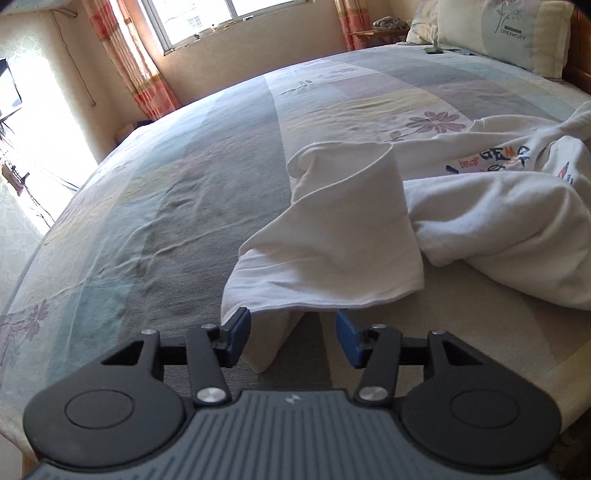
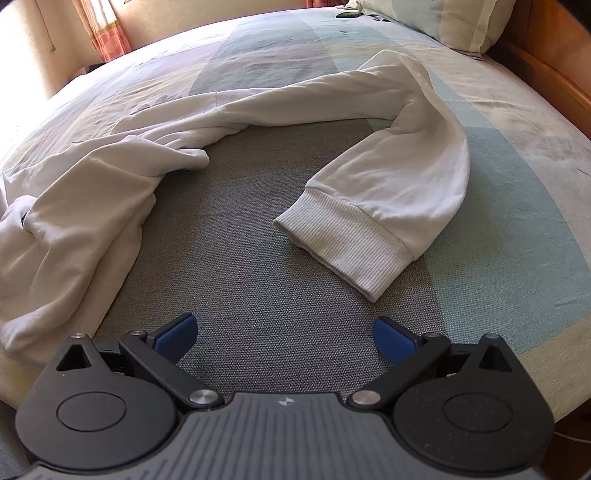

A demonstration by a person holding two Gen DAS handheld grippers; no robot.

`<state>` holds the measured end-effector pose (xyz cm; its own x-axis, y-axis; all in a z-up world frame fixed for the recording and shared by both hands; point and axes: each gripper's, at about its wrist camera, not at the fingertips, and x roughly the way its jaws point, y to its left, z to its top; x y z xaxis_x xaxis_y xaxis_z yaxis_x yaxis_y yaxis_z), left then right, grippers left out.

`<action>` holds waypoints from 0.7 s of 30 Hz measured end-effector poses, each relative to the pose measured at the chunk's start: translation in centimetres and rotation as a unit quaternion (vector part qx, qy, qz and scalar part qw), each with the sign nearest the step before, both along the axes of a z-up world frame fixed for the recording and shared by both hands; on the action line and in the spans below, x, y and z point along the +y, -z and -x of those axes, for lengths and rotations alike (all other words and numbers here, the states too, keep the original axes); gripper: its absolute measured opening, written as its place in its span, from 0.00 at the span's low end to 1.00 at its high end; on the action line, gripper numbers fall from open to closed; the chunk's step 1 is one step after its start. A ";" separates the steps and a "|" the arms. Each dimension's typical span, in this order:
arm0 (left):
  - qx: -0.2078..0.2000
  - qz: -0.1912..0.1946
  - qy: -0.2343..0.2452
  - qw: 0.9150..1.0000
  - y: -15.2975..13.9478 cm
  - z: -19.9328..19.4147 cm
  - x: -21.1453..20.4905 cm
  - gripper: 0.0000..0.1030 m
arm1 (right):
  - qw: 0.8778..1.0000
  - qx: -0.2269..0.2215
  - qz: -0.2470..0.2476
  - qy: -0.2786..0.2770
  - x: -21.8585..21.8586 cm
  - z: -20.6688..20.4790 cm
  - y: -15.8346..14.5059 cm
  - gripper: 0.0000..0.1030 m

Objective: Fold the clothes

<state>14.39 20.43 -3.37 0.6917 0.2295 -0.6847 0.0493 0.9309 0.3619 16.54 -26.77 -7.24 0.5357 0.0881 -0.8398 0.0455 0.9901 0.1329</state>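
White sweatshirt [image 1: 461,206], lying crumpled on the patchwork bedspread [image 1: 177,206], well short of the pillow [image 1: 509,33] at the head of the bed. Left wrist view: my left tongs [image 1: 293,338] stand parted with nothing pinched; the garment's hem edge [image 1: 317,299] hangs just beyond the blue pads [image 1: 238,334], a fold of cloth dropping into the gap without being pressed. The printed chest [image 1: 495,160] faces up, toward the pillow from that hem. Right wrist view: my right tongs [image 2: 284,338] are also released and empty, held over bare bedspread; the ribbed cuff [image 2: 347,240] of a curled sleeve [image 2: 406,122] lies ahead of them, apart, on the pillow side, while the bunched body spreads away from the pillow to the left. Step in hand, as I judge it: spreading the garment flat before any fold. To do it well, I would take the hem near its corner, pinch a single layer, grasp the cuff likewise, and draw both outward evenly so the sleeve uncurls without dragging the body into fresh wrinkles.
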 end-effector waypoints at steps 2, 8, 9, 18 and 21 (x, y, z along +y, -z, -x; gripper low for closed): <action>0.000 -0.028 -0.010 1.000 1.3 -0.4 0.7 0.51 | 1.000 0.002 0.001 -0.003 0.3 0.0 -0.1 1.00; -0.046 -0.020 -0.037 0.998 1.9 -1.4 2.3 0.52 | 1.000 0.009 0.005 -0.004 0.9 0.2 -0.3 1.00; -0.052 -0.018 -0.039 0.998 1.9 -1.8 2.6 0.52 | 1.000 0.011 0.008 -0.003 0.9 0.3 -0.4 1.00; -0.103 0.023 -0.086 0.991 2.6 -4.4 5.0 0.53 | 0.999 0.016 0.025 -0.013 3.1 -0.3 -0.7 1.00; -0.135 0.017 -0.117 0.984 1.8 -4.0 6.3 0.53 | 0.999 0.011 0.035 -0.027 4.1 -0.3 -1.2 1.00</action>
<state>18.35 26.69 -5.19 0.7806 0.3835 -0.4936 -0.2606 0.9174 0.3007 16.87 -22.66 -6.03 0.5131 0.0570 -0.8564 -0.0052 0.9980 0.0633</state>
